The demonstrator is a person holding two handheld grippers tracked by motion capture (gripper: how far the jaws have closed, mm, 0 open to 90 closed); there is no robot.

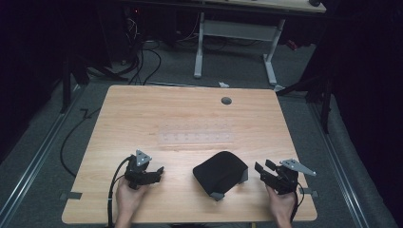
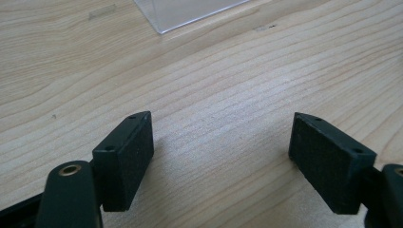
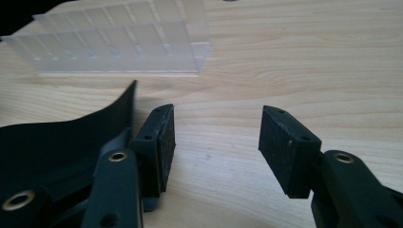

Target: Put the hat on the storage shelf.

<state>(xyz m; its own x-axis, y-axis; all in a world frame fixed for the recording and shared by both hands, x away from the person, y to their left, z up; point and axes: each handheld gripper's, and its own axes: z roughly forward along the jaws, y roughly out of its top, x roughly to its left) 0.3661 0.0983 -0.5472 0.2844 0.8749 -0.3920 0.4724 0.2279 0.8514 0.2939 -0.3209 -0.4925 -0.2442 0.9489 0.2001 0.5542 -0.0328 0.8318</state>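
Flanking one black cap (image 1: 219,173): left gripper (image 1: 157,172) agape, right gripper (image 1: 261,169) agape; one clear tray (image 1: 196,138) beyond.

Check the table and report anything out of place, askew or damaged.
Nothing looks spilled or damaged. The black pouch-like object lies skewed to the table edges, one edge curling up in the right gripper view. The clear compartmented tray sits square. Both the left gripper and right gripper are open, holding nothing.

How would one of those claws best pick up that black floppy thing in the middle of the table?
Probably by the black pouch's right-hand edge, coming in level from the right gripper's side. That edge curls up off the wooden table, so an open jaw could slide under it and pinch the thin material.
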